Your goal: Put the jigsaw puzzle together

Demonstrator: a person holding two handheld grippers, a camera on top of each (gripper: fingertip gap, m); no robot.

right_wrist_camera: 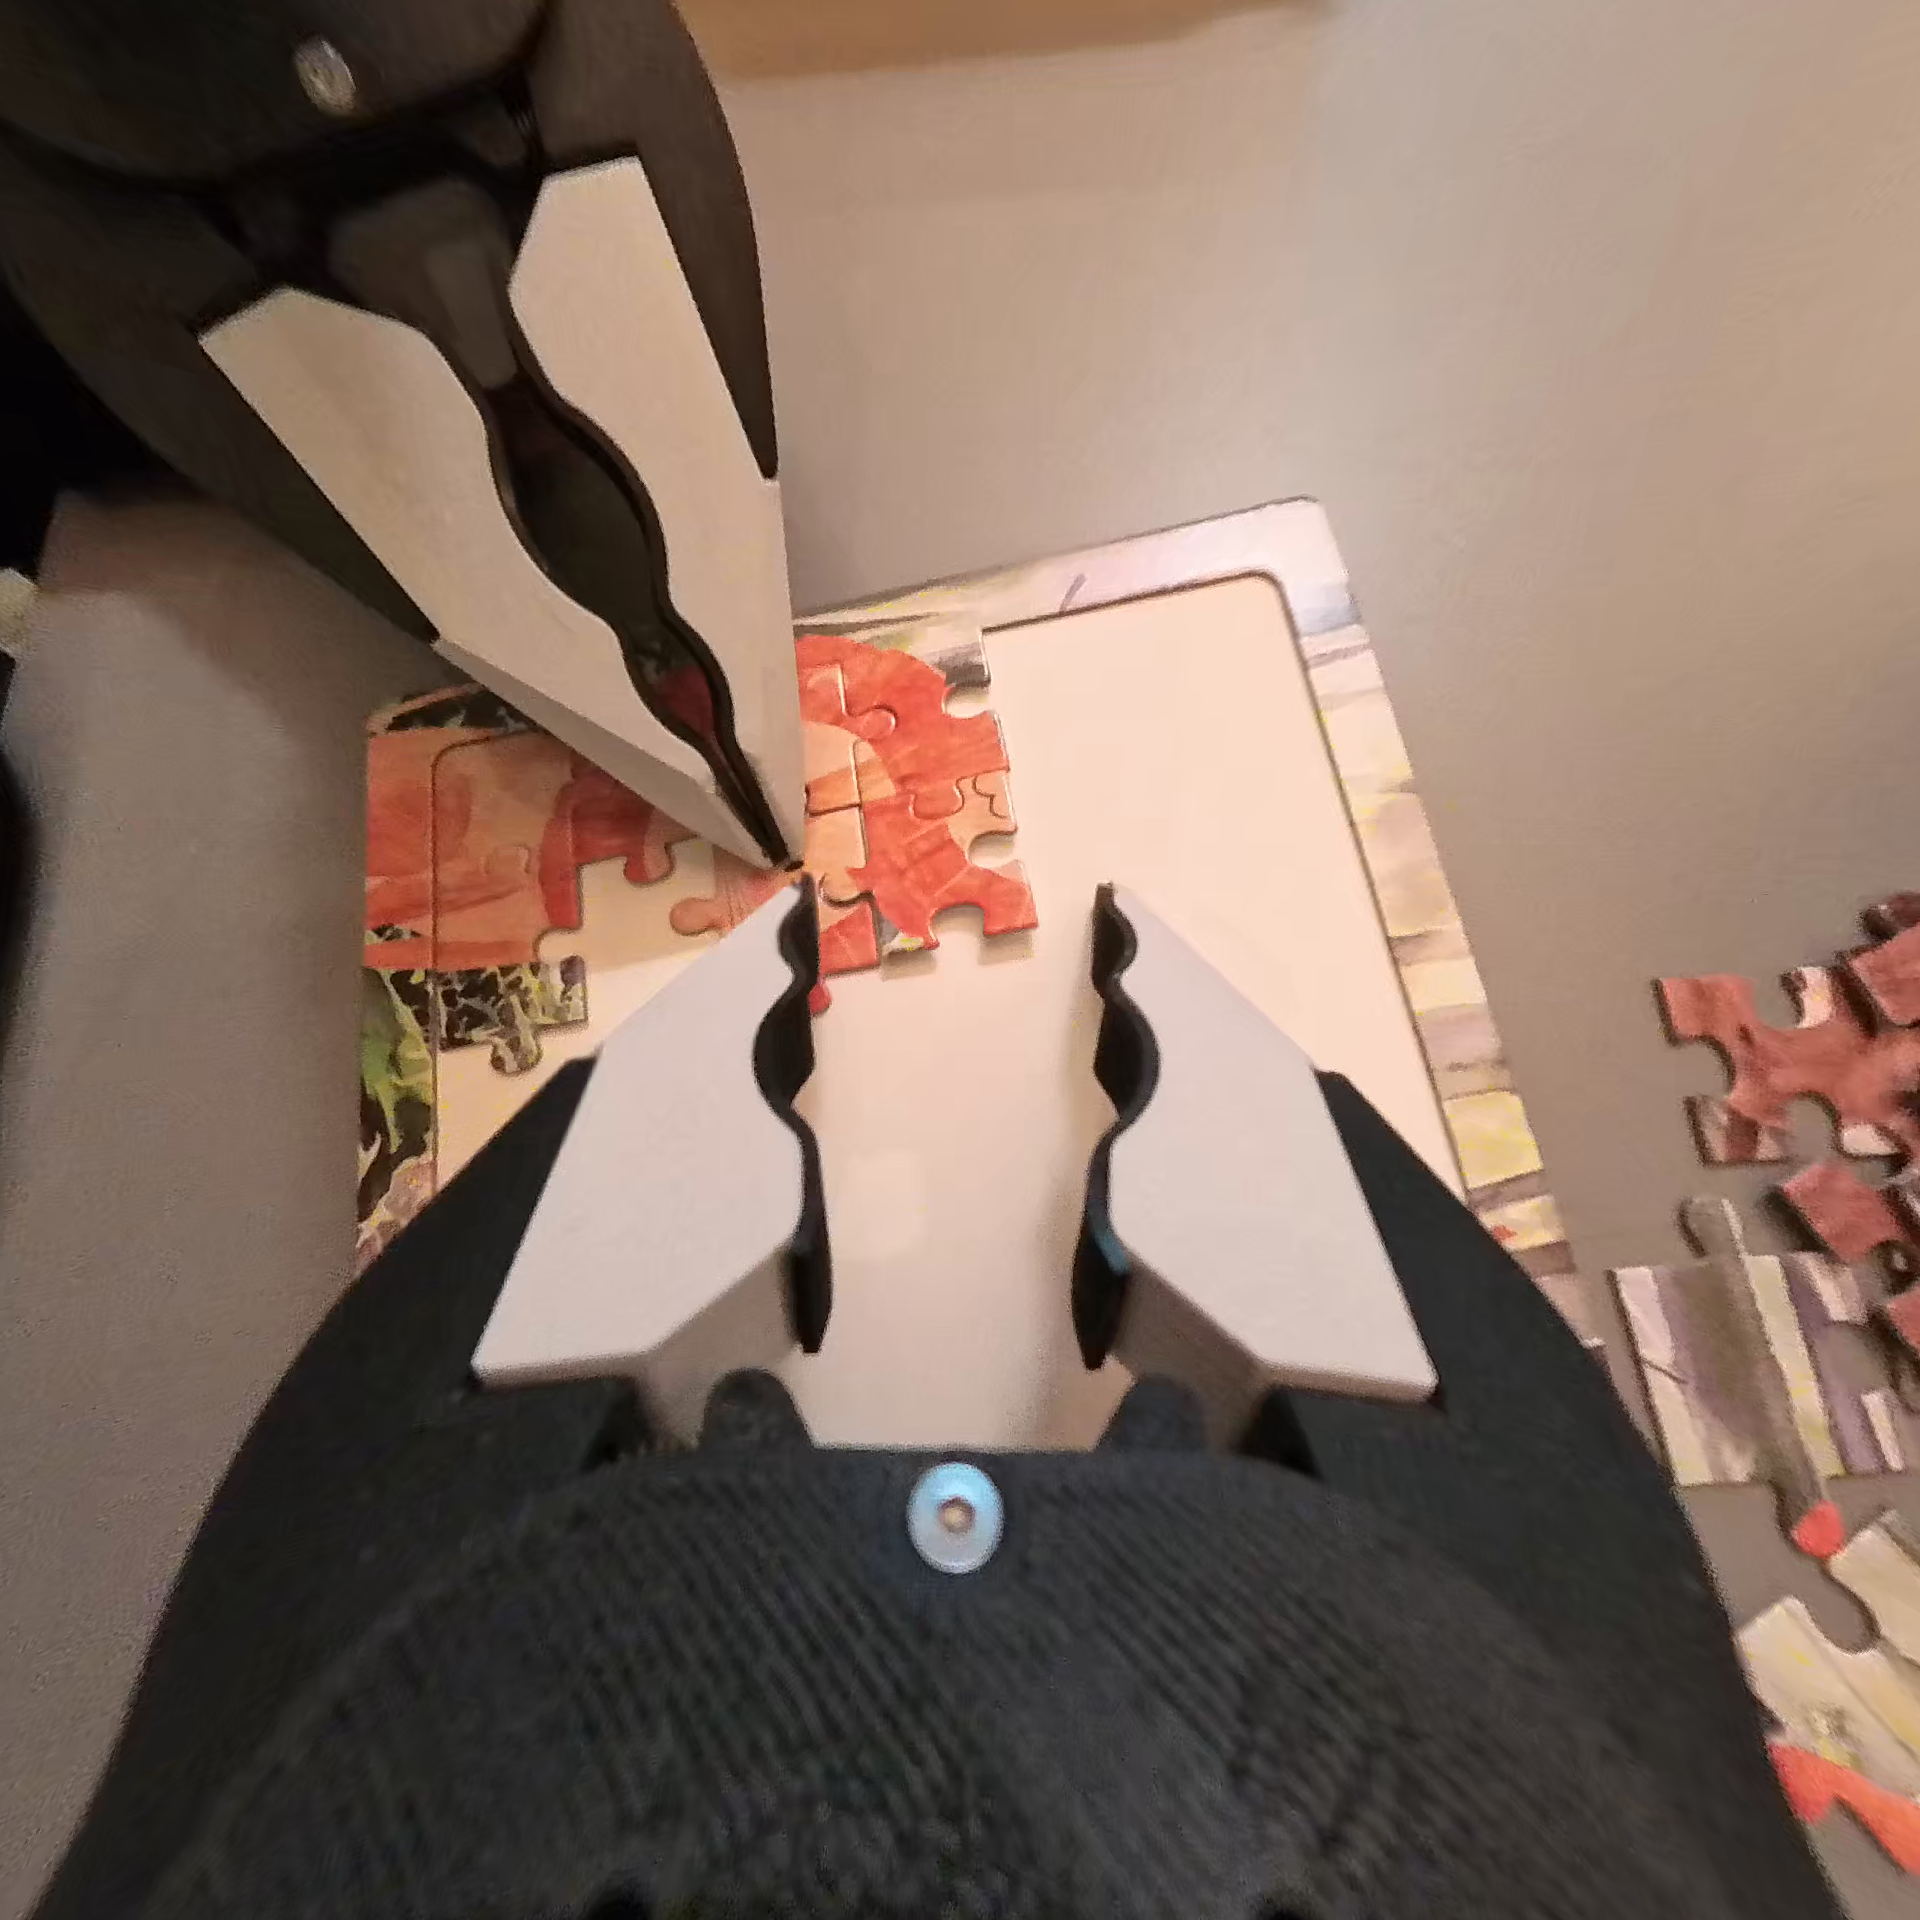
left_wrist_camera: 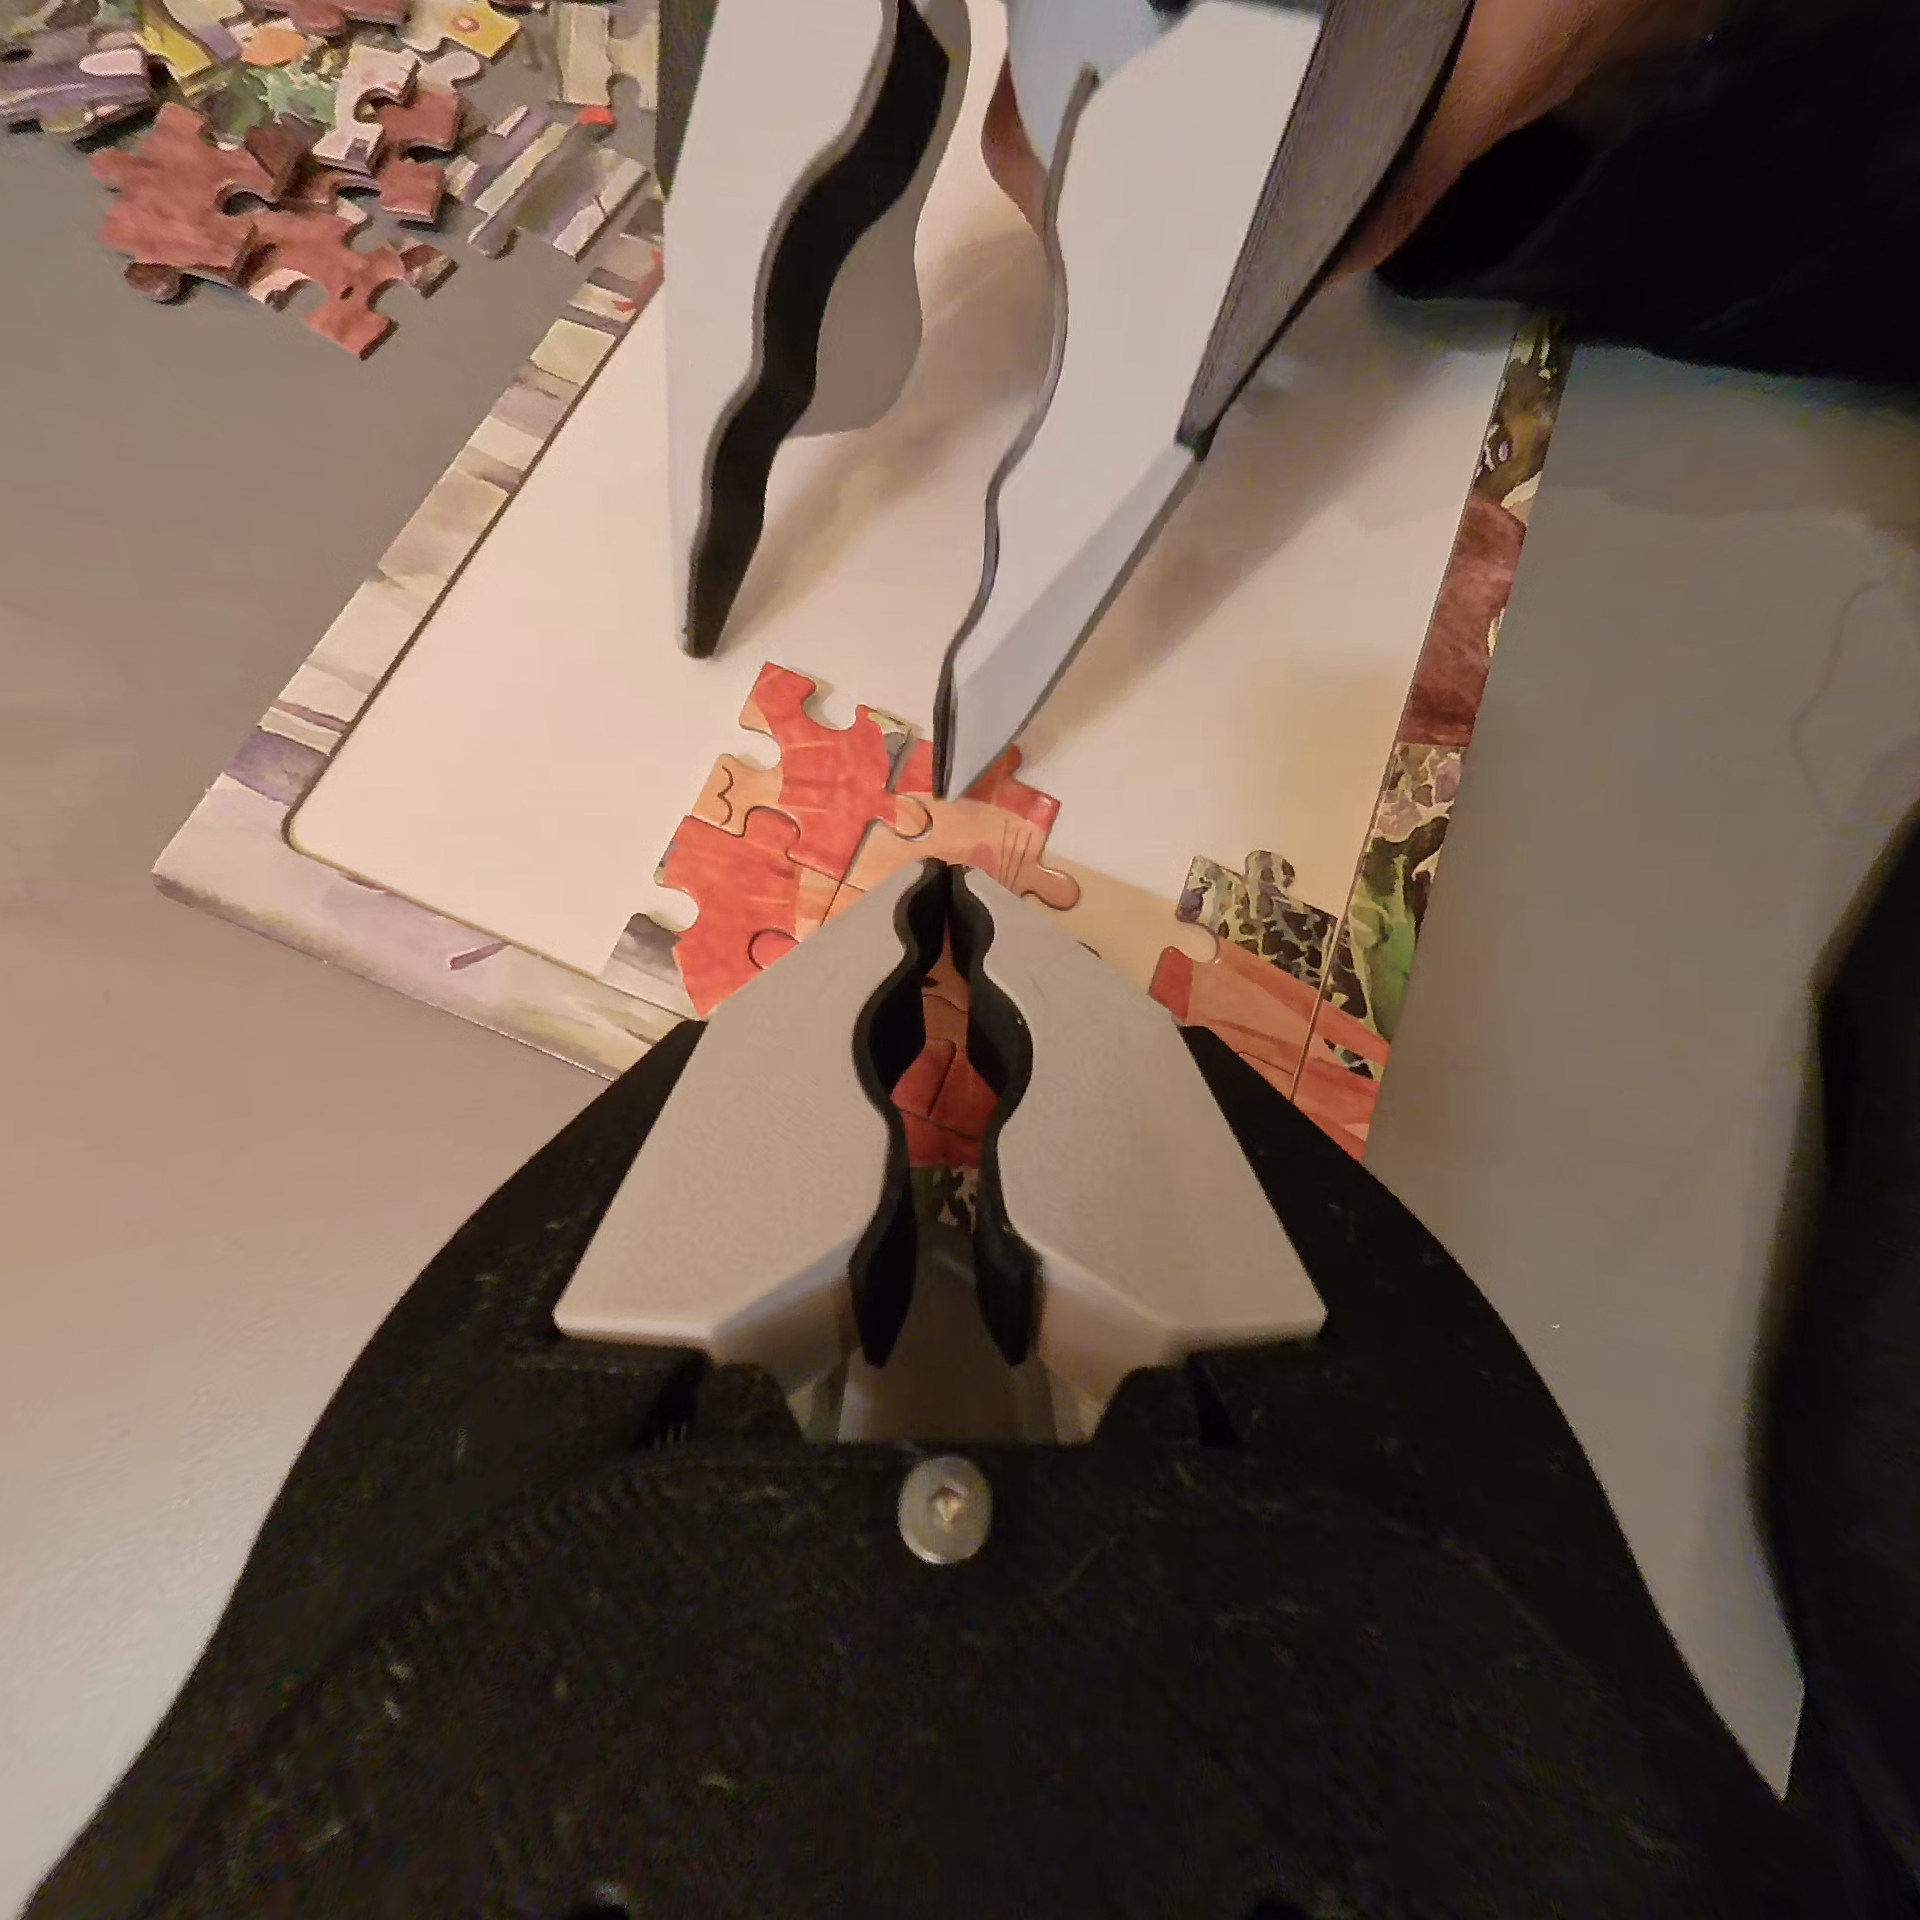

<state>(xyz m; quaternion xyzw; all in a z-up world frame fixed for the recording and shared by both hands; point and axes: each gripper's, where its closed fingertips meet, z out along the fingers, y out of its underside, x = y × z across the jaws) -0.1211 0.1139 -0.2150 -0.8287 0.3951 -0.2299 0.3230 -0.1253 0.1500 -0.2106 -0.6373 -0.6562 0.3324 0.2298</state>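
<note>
Opposed close downward views, shared puzzle tray (left_wrist_camera: 343,748)

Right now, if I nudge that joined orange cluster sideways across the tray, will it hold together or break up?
Probably slides as one: the orange cluster looks flat, thin and interlocked. Its joints are only tabs, so a push at one corner may buckle or split it. The white tray floor looks smooth, so expect little drag; the shut left gripper is pinning it.
</note>
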